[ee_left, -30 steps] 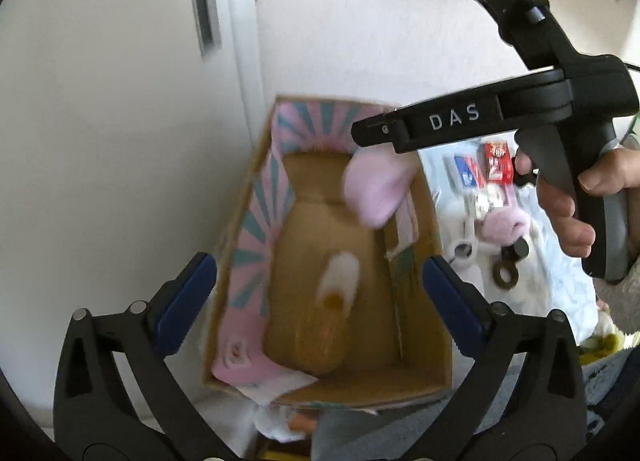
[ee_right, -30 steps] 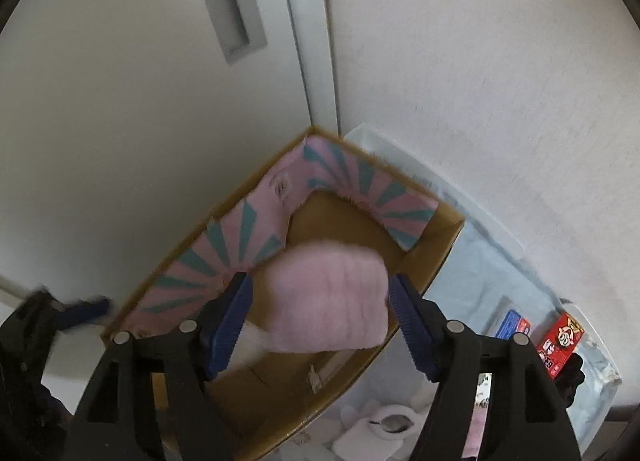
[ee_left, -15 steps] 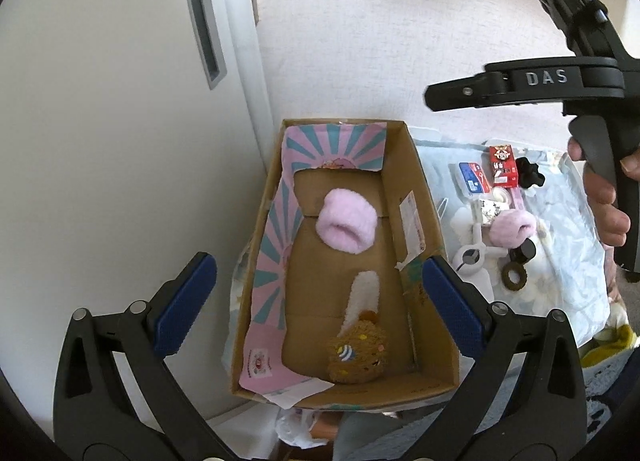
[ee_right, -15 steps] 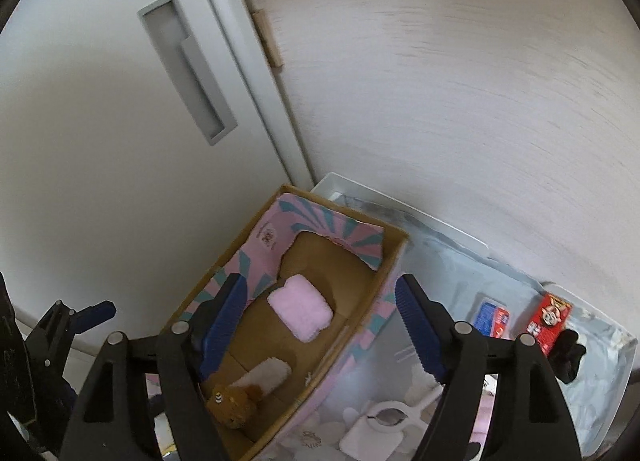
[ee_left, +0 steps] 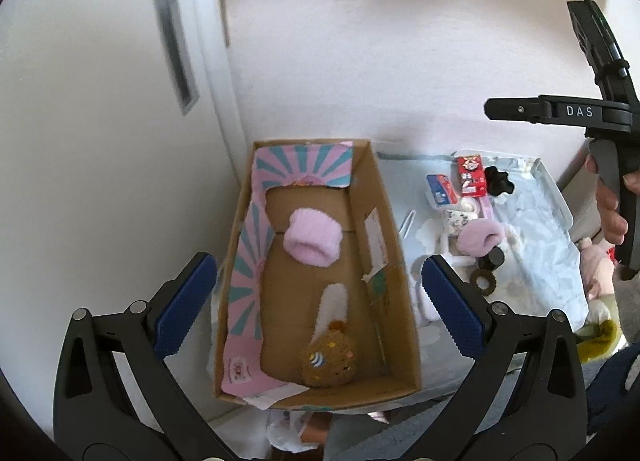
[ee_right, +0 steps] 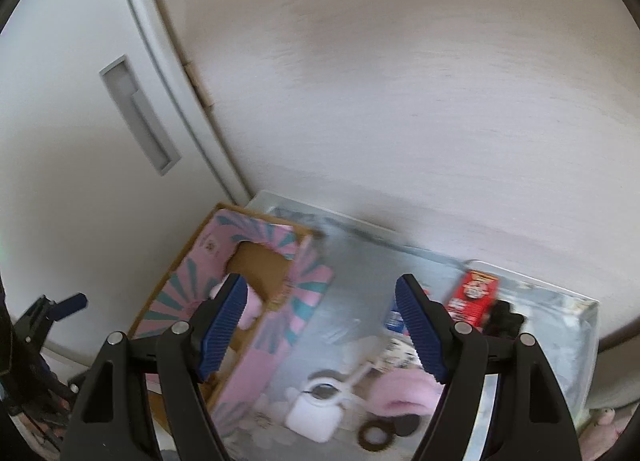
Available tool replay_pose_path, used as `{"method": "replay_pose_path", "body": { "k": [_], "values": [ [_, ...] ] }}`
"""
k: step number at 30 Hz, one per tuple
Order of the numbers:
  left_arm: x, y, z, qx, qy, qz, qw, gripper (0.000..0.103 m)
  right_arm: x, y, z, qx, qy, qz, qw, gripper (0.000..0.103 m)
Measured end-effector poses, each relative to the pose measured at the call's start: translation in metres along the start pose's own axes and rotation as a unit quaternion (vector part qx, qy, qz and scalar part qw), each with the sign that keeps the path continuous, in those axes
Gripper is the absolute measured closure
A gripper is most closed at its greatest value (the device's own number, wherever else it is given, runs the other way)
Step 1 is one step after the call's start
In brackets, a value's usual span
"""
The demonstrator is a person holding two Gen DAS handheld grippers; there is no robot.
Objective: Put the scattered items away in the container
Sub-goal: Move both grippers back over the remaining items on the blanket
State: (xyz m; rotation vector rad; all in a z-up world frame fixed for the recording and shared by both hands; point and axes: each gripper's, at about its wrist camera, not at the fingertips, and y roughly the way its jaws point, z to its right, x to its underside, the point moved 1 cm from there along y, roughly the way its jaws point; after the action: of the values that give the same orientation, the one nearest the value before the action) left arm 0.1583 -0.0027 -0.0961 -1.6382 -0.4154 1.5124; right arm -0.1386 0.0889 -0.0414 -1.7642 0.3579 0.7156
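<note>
An open cardboard box (ee_left: 394, 257) with pink and teal lining stands against the wall. In it lie a pink fluffy item (ee_left: 313, 241), a white item (ee_left: 332, 301) and a brown plush (ee_left: 329, 359). My left gripper (ee_left: 318, 303) is open and empty above the box. My right gripper (ee_right: 324, 327) is open and empty, raised between the box (ee_right: 260, 313) and the mat. A second pink fluffy item (ee_left: 478, 236) lies on the mat; it also shows in the right wrist view (ee_right: 404, 391).
On a pale blue mat (ee_left: 540, 229) right of the box lie a red packet (ee_left: 471, 175), a blue card (ee_left: 440, 189), a black piece (ee_left: 498, 181), a dark ring (ee_left: 485, 281) and a white plastic item (ee_right: 316, 409). A white door (ee_left: 100, 101) and wall stand behind.
My right gripper let the pink fluffy item drop into the box, then rose and swung right toward the mat. My left gripper pulled back and up.
</note>
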Motion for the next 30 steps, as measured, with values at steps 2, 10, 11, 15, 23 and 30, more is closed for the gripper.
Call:
{"method": "replay_pose_path", "body": {
  "k": [2, 10, 11, 15, 23, 30],
  "values": [
    [-0.003, 0.000, 0.008, 0.005, 0.008, 0.003, 1.0000, 0.001, 0.004, -0.008, 0.011, 0.013, 0.008, 0.007, 1.000, 0.030],
    [-0.010, 0.001, 0.053, 0.048, 0.047, 0.003, 0.9978, 0.001, 0.025, -0.037, 0.055, 0.036, 0.056, 0.025, 0.997, 0.030],
    [-0.010, 0.001, 0.057, 0.046, 0.052, 0.004, 0.9976, 0.001, 0.029, -0.041, 0.061, 0.041, 0.063, 0.027, 0.997, 0.030],
    [-0.012, 0.003, 0.077, 0.050, 0.070, 0.002, 0.9963, 0.001, 0.040, -0.051, 0.077, 0.048, 0.082, 0.031, 0.995, 0.030],
    [-0.016, 0.022, 0.111, 0.113, 0.067, -0.020, 0.9911, 0.001, 0.058, -0.063, 0.106, 0.057, 0.106, 0.027, 0.992, 0.030],
    [-0.012, 0.050, 0.130, 0.109, 0.053, -0.058, 0.9909, 0.001, 0.071, -0.054, 0.127, 0.059, 0.110, 0.002, 0.992, 0.030]
  ]
}}
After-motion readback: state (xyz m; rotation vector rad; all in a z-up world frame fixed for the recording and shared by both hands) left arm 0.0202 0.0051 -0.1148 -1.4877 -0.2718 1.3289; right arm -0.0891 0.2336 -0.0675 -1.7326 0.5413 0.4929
